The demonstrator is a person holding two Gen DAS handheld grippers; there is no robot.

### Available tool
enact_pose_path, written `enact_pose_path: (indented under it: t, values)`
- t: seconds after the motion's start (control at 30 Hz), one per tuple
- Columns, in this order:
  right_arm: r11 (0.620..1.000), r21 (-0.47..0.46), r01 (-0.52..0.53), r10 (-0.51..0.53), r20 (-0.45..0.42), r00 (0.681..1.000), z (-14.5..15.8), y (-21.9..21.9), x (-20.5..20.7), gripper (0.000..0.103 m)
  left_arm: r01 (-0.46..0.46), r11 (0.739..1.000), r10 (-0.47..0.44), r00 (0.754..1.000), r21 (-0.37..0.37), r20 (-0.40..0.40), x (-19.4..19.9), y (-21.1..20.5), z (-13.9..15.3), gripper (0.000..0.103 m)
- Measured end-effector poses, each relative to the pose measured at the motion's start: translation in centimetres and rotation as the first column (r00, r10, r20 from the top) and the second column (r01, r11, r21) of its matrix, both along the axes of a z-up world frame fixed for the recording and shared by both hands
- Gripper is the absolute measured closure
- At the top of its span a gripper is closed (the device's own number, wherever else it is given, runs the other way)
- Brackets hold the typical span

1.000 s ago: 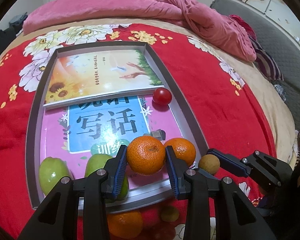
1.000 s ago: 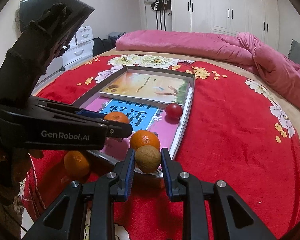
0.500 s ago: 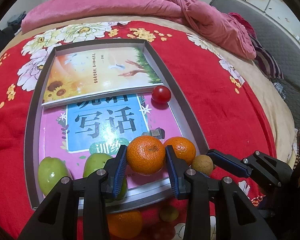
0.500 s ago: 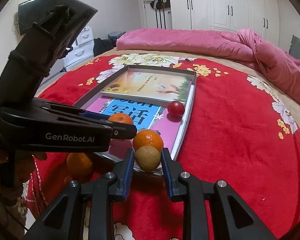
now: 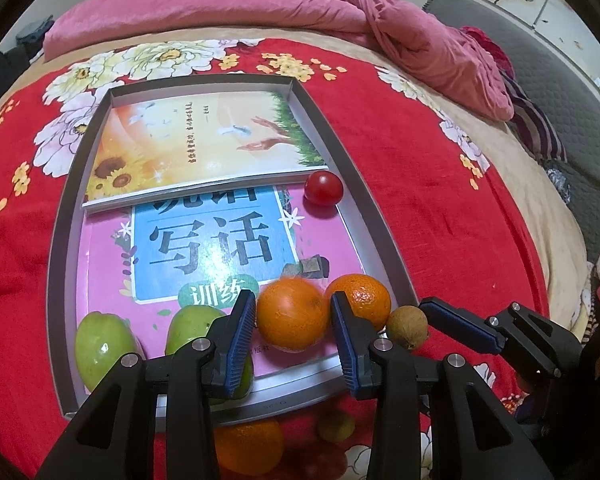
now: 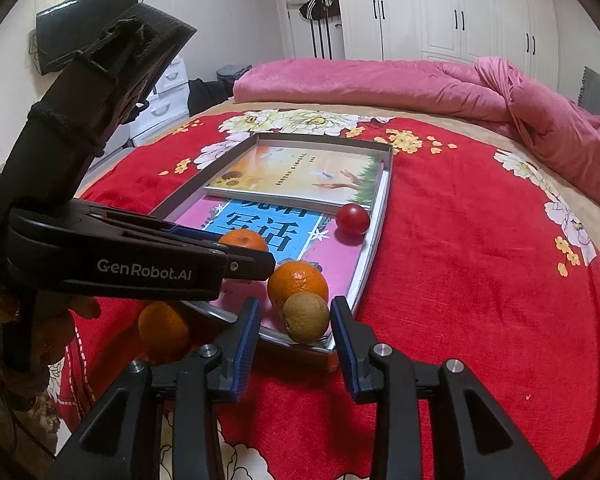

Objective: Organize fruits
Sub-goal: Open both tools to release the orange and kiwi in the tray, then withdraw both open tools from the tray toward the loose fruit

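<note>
Fruits: orange [image 5: 291, 314] between left tool [image 5: 294, 320] pads, gaps showing, blurred, may roll. Longan [image 6: 306, 317] on tray [image 6: 374, 236] corner between right tool [image 6: 294, 320] pads, whose jaws just widened clear; risk: tips over rim onto bed.

In the shallow grey tray [image 5: 380, 216] on the bed, 2 green fruits [image 5: 102, 346] sit side by side at the near left edge, and 2 oranges [image 5: 290, 312] sit next to them, the right one touching a small round brown fruit [image 5: 407, 326] in the near right corner. A small red tomato [image 5: 323, 188] lies apart by the right wall, just beside the sunflower book. Another orange [image 5: 248, 446] and a small yellowish fruit [image 5: 336, 424] lie on the red bedspread in front of the tray.
</note>
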State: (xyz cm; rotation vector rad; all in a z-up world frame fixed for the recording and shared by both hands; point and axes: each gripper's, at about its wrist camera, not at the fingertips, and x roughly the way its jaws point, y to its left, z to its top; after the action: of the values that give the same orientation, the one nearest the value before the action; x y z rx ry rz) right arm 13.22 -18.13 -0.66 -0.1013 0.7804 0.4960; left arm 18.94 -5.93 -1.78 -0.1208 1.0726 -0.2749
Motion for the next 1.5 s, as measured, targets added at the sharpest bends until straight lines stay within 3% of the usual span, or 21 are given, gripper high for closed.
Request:
enact_pose_path:
  t: [0.37,0.63,0.87,1.03,1.2,1.33,1.5]
  values:
    - [1.0,0.009,0.001,-0.002,0.015,1.0,0.2,-0.1,-0.1,0.063,0.002,1.0,-0.002,1.0,-0.01,-0.001,-0.2,0.0,0.1,0.058]
    - [0.999,0.014,0.034,-0.035,0.048,0.998,0.8,-0.5,-0.2,0.048,-0.001,1.0,0.001,1.0,-0.008,0.007,-0.7,0.1,0.6,0.051]
    - [0.999,0.008,0.049,-0.05,0.057,0.997,1.0,-0.6,-0.2,0.048,-0.015,0.999,0.015,1.0,-0.035,0.007,-1.2,0.8,1.1,0.047]
    - [0.998,0.008,0.057,-0.058,0.075,0.995,1.2,-0.7,-0.4,0.038,-0.024,0.999,0.025,1.0,-0.037,0.014,-1.5,1.2,1.6,0.044]
    - [0.997,0.012,0.075,-0.075,0.084,0.994,1.5,-0.9,-0.4,0.036,-0.034,0.998,0.035,0.999,-0.046,0.017,-1.7,1.6,1.9,0.043]
    - [0.996,0.017,0.087,-0.088,0.088,0.992,1.6,-1.1,-0.3,0.031,-0.046,0.997,0.048,0.999,-0.058,0.019,-2.0,1.9,2.1,0.032]
    - [0.995,0.023,0.102,-0.103,0.096,0.99,1.8,-1.4,-0.3,0.029,-0.058,0.997,0.059,0.998,-0.05,0.025,-2.2,2.2,2.4,0.03]
